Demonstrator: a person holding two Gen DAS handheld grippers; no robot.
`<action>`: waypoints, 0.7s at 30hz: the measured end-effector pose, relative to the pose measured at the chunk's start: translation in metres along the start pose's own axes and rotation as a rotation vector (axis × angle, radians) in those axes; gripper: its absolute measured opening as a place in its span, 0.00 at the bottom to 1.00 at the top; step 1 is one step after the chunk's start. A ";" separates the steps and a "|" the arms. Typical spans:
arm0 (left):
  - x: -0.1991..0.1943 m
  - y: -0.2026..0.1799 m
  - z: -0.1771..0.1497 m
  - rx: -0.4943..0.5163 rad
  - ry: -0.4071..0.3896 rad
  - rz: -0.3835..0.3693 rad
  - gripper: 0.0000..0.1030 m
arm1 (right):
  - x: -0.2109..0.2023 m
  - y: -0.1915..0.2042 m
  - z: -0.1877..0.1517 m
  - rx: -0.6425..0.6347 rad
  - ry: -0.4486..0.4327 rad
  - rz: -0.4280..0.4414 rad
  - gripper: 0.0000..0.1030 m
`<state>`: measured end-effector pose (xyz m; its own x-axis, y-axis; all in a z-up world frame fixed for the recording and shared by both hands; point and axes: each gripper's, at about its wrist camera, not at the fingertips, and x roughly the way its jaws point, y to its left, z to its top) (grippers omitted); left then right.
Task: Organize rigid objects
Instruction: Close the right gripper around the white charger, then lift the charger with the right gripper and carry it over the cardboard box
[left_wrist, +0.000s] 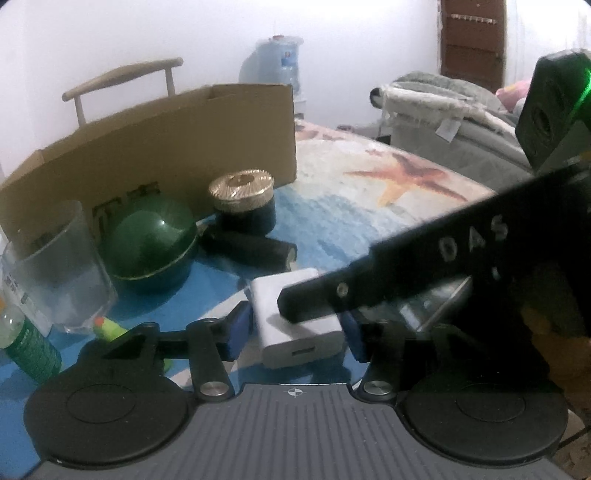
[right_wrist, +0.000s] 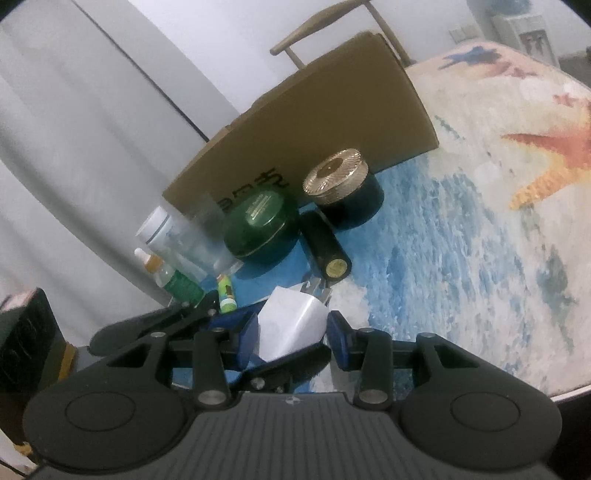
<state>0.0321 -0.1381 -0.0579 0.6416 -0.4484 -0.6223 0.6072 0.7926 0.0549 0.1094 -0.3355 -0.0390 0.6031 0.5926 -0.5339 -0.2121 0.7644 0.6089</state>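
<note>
A white charger with metal prongs is tilted between both grippers above the blue sea-print table. My right gripper is shut on the white charger, its blue pads pressing both sides. One of its black fingers crosses over the charger in the left wrist view. My left gripper stands around the same charger with thin gaps at its blue pads, so it is open. Its black fingers show beneath and to the left of the charger.
A cardboard box stands behind. Before it sit a green round tin, a gold-lidded dark jar, a lying black cylinder, a clear glass, a green-label bottle and a small yellow-green tube. A chair stands beyond the box.
</note>
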 end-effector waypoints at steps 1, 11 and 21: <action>-0.001 0.001 0.000 0.000 0.002 -0.001 0.58 | 0.000 -0.001 0.001 0.007 0.001 0.002 0.43; -0.007 0.000 -0.007 0.004 -0.004 0.005 0.62 | 0.000 0.007 -0.002 -0.021 0.031 -0.004 0.46; -0.013 -0.004 -0.008 0.003 -0.037 0.032 0.45 | 0.003 0.018 -0.006 -0.099 0.021 -0.026 0.48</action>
<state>0.0172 -0.1323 -0.0563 0.6776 -0.4376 -0.5911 0.5874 0.8056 0.0769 0.1028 -0.3182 -0.0331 0.5937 0.5762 -0.5616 -0.2721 0.8006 0.5338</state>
